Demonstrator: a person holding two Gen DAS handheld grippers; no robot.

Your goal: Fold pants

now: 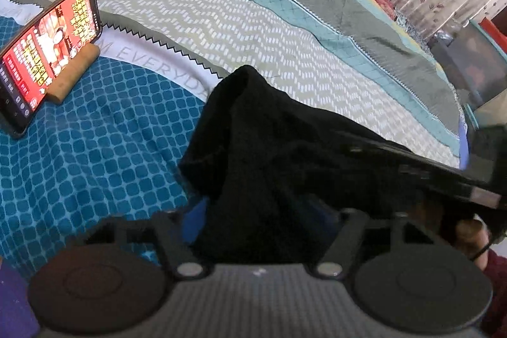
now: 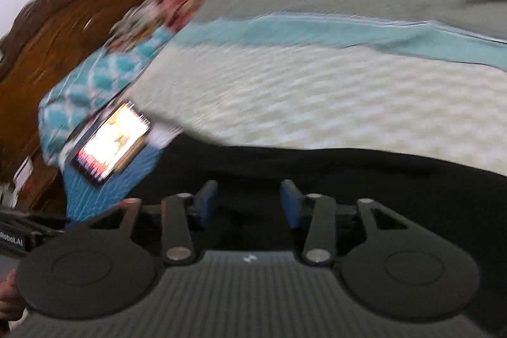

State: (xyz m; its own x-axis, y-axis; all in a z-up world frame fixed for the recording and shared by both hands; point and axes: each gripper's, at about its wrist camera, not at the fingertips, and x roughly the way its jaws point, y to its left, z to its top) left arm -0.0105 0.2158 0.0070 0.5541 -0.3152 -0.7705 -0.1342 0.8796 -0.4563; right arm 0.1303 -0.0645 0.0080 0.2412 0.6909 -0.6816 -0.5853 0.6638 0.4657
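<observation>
The black pants (image 1: 269, 154) lie bunched on the bed (image 1: 221, 27), draped over the left gripper (image 1: 263, 211), whose fingers are hidden, so its state cannot be told. The right gripper (image 2: 248, 203) hovers spread apart above them. A lit phone (image 1: 47, 53) leans nearby.

— What's the black pants (image 1: 253, 154) fabric like?
— Matt, soft cloth, no sheen at all.
— And under it?
— Printed cotton-looking bedspread (image 1: 95, 148), smooth weave; phone (image 1: 47, 53) upper left has a glossy glass screen, propped on a cork-like block (image 1: 76, 75).
— Right view?
— Varnished brown wood headboard (image 2: 63, 30), upper left, blurred.
</observation>
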